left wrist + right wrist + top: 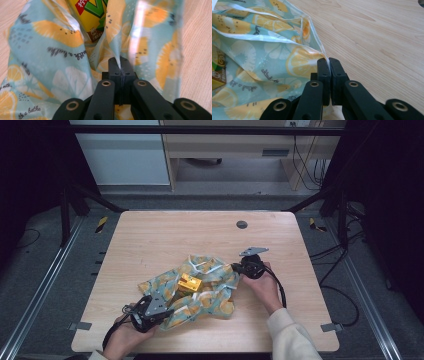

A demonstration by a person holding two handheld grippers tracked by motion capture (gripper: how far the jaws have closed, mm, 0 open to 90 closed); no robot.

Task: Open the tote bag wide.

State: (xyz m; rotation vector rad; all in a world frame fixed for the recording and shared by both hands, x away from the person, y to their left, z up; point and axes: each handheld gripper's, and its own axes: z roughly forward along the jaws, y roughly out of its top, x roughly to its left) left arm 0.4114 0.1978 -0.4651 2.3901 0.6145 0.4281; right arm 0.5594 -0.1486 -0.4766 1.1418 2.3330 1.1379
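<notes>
Both tools are clenched on the lemon-print cloth (pixel 200 287), which lies crumpled near the middle of the wooden table (pixel 150 235) with a yellow drink carton (pixel 190 282) resting in its folds; the left gripper (pixel 167 312) pinches a fold at the cloth's near-left part, and the right gripper (pixel 236 267) nips its edge on the right, so the step in hand looks like taking hold of the cloth at two points to wrap or bundle the carton (a judgement, not a thing seen); the next move probably calls for lifting or drawing the two held parts over the carton without letting the thin cloth slip from the jaws. The left gripper view shows the carton's printed face (pixel 92 15) between the folds, with cloth caught in the closed jaws; the right gripper view shows the hemmed edge (pixel 312 30) running into its shut jaws and bare table beyond; the high view alone gives the whole spread and both hands.
</notes>
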